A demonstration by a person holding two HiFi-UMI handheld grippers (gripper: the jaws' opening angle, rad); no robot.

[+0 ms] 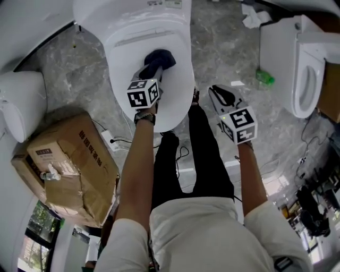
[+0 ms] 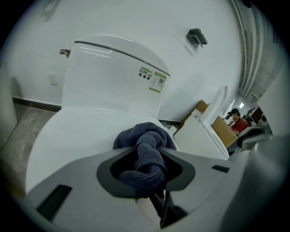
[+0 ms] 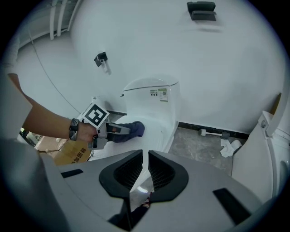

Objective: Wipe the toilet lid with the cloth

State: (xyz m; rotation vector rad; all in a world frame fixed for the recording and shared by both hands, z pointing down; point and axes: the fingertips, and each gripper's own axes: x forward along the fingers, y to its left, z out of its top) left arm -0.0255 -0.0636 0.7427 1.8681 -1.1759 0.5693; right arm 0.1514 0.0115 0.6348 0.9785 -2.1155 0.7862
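Note:
A white toilet with its lid (image 1: 175, 90) down stands at the top middle of the head view. On that lid lies a dark blue cloth (image 1: 162, 56), and my left gripper (image 1: 158, 62) is shut on it. The left gripper view shows the cloth (image 2: 145, 136) bunched between the jaws of that gripper (image 2: 147, 158), pressed on the lid (image 2: 68, 136) below the tank (image 2: 113, 77). My right gripper (image 1: 219, 94) hangs to the right of the bowl, over the floor. Its jaws (image 3: 145, 170) stand with only a thin slit and nothing between them. It looks across at the cloth (image 3: 133, 129).
A crumpled cardboard box (image 1: 69, 164) sits on the floor at the left, with a power strip and cable (image 1: 109, 141) beside it. A second toilet (image 1: 303, 74) stands at the right. Paper scraps (image 1: 255, 16) and a green item (image 1: 264, 78) lie on the grey floor.

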